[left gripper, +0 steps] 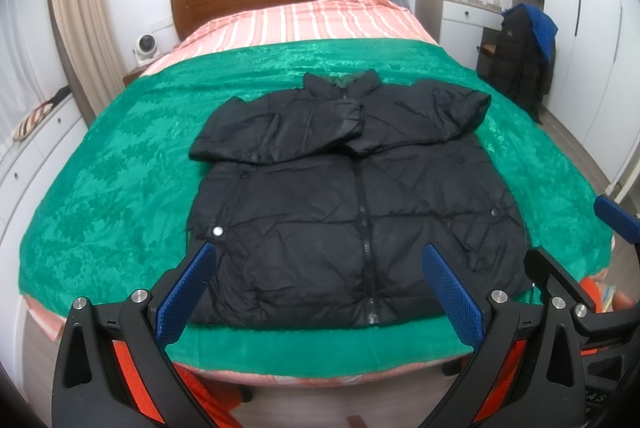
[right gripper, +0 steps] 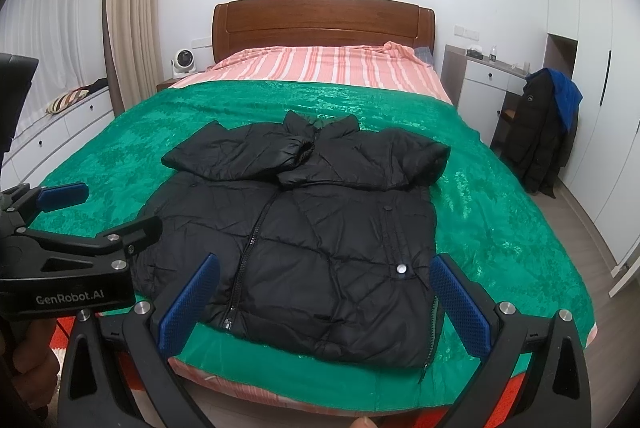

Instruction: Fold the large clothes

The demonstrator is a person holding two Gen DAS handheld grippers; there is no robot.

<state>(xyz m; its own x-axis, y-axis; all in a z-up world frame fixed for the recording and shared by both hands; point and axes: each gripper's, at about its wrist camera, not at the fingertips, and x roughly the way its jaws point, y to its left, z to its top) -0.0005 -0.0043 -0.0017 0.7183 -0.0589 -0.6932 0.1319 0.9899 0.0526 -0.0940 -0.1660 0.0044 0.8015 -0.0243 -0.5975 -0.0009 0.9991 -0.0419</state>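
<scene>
a: bedroom, green blanket [left gripper: 120, 163] on the bed: black jacket [left gripper: 352, 211] lies zipped, both sleeves folded across its chest.

b: body unfolded (hem nearest). left gripper [left gripper: 320, 292] and right gripper [right gripper: 324, 304] hover, jaws spread, empty.

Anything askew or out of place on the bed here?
Nothing stands out. The black jacket lies flat on the green blanket, zipped, both sleeves folded across its chest. Left gripper and right gripper are open, holding nothing.
</scene>
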